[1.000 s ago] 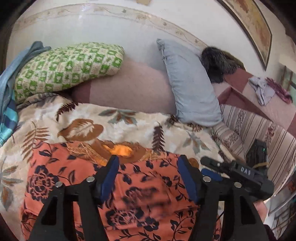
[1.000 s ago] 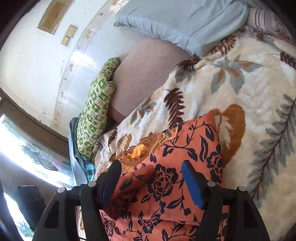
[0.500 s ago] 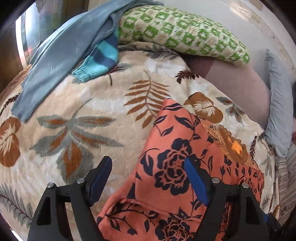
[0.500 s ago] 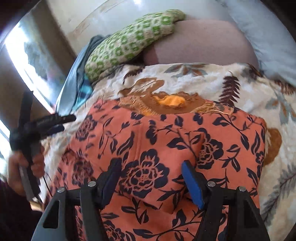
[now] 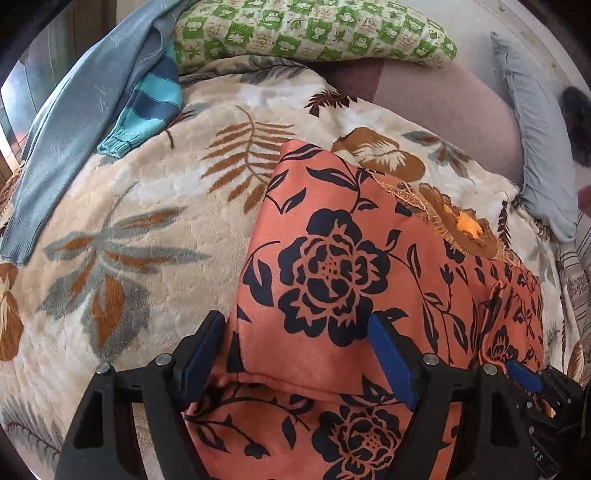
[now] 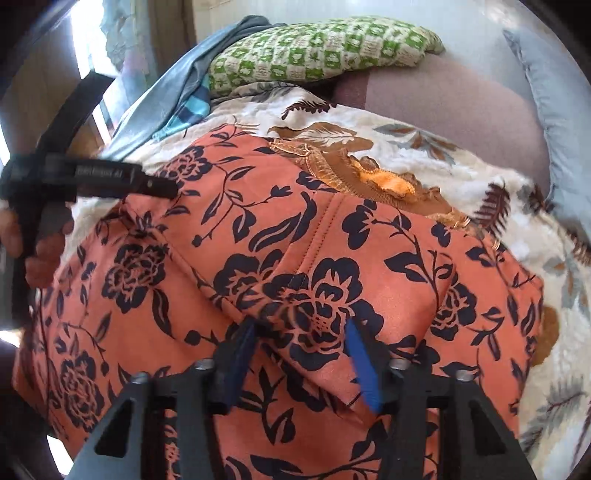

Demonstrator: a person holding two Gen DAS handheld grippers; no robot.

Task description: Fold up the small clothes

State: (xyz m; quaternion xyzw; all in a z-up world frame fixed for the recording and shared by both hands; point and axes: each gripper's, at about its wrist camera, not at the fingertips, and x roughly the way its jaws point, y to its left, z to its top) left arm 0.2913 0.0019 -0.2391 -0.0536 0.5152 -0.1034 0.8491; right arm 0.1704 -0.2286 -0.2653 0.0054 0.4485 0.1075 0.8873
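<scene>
Both tongs sit low over an orange floral garment (image 5: 332,266) spread on a leaf-print blanket (image 5: 122,236). Left gripper (image 5: 295,354) has its blue-padded fingers (image 5: 388,358) spread wide apart, with a folded edge of the garment lying between them; nothing is pinched. Right gripper (image 6: 301,354) also stands open, a bit narrower, blue pads (image 6: 364,365) either side of a raised fold of the same cloth, possibly touching it, but the blur there makes contact hard to call. Garment covers the middle and near part of the blanket, black rose print all over, with a brown lace-trimmed neckline (image 6: 373,181) and an orange inner patch at its far edge. Right wrist view shows the left gripper off to the left, held in a hand (image 6: 40,240), its tip over the garment's left edge. Seam line runs down the garment's centre (image 6: 317,236). Behind the blanket: green checked pillow (image 5: 314,29) lying on a mauve bolster (image 5: 443,107), pale blue pillow (image 5: 539,147) leaning at right. Grey-blue sweater (image 5: 74,122) with a teal striped sleeve (image 5: 151,107) drapes over the blanket's far left corner, well apart from the garment. Striped cloth (image 5: 576,280) shows at the right rim.
</scene>
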